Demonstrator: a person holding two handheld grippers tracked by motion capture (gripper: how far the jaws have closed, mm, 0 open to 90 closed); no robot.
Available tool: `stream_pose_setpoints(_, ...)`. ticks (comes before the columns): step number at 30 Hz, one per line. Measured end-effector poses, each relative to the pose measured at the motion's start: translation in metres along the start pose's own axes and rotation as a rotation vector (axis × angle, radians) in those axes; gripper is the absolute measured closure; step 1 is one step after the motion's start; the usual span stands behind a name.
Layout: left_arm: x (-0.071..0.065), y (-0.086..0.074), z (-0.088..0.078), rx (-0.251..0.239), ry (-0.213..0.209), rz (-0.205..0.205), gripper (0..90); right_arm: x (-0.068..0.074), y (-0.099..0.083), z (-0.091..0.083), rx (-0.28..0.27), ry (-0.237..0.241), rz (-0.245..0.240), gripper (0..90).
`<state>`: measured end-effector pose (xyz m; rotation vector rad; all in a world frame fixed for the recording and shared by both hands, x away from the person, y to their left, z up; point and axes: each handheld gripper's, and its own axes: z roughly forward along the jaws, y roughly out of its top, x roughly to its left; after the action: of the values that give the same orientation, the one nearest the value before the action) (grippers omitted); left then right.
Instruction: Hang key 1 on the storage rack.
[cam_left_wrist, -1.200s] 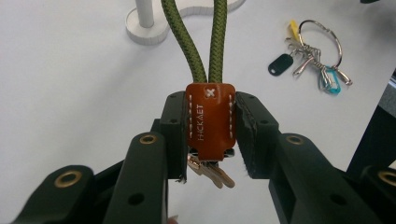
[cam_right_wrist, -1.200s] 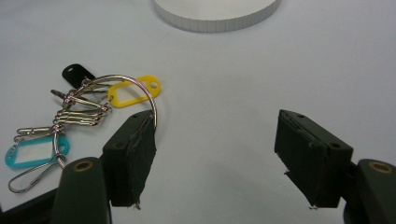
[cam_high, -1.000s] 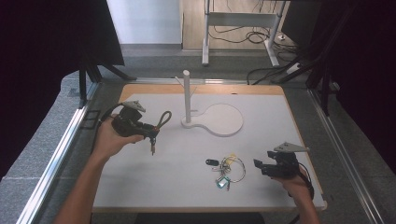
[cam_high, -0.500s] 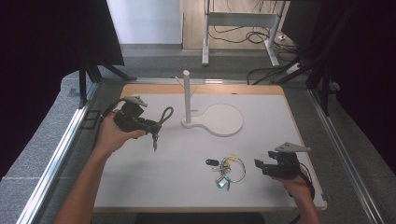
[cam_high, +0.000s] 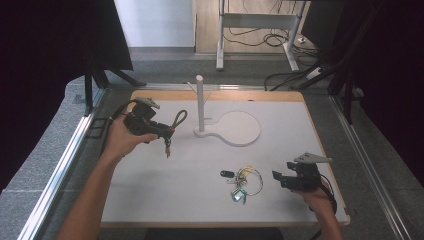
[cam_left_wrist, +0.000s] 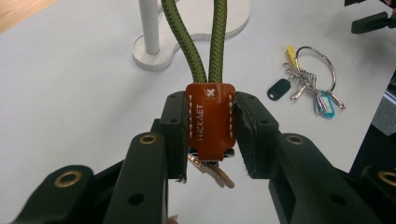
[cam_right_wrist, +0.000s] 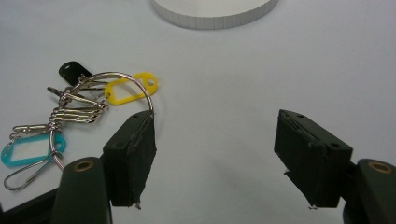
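My left gripper (cam_high: 165, 131) is shut on the brown leather tab (cam_left_wrist: 210, 116) of a keychain, held above the table's left side. Its green rope loop (cam_left_wrist: 198, 42) sticks out past the jaws toward the white post (cam_high: 200, 102), and a key (cam_high: 167, 149) dangles under the tab. The post rises from a flat white stand with a round base (cam_high: 239, 128). A metal key ring (cam_high: 245, 182) with yellow, teal and black tags lies on the table near the front. My right gripper (cam_right_wrist: 219, 158) rests open just right of that ring (cam_right_wrist: 93, 100), with nothing between its jaws.
The white tabletop (cam_high: 300, 135) has a wooden rim and metal rails along both sides. Dark screens stand left and right. A desk frame and cables sit on the floor beyond the far edge.
My left gripper has shifted slightly toward the far side and the post, still holding the keychain. The right gripper has not moved.
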<state>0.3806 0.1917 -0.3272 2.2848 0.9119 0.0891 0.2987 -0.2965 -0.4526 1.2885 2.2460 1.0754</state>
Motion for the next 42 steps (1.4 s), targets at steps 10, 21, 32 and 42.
stream_pose_setpoints(10, 0.006, 0.012, 0.001, 0.01, 0.011, 0.003, 66.7, 0.001, 0.0, 0.001, 0.006, 0.003, -0.006, 29.3)
stream_pose_setpoints(21, 0.015, 0.029, 0.0, 0.04, 0.014, 0.007, 66.7, 0.0, 0.0, 0.001, 0.009, 0.005, -0.006, 29.2)
stream_pose_setpoints(32, 0.026, 0.04, -0.01, 0.039, 0.004, 0.0, 66.7, -0.001, -0.001, 0.002, 0.013, 0.006, -0.006, 29.2)
stream_pose_setpoints(42, 0.032, 0.053, -0.011, 0.036, 0.002, -0.003, 66.7, 0.0, -0.001, 0.003, 0.018, 0.008, -0.006, 29.2)
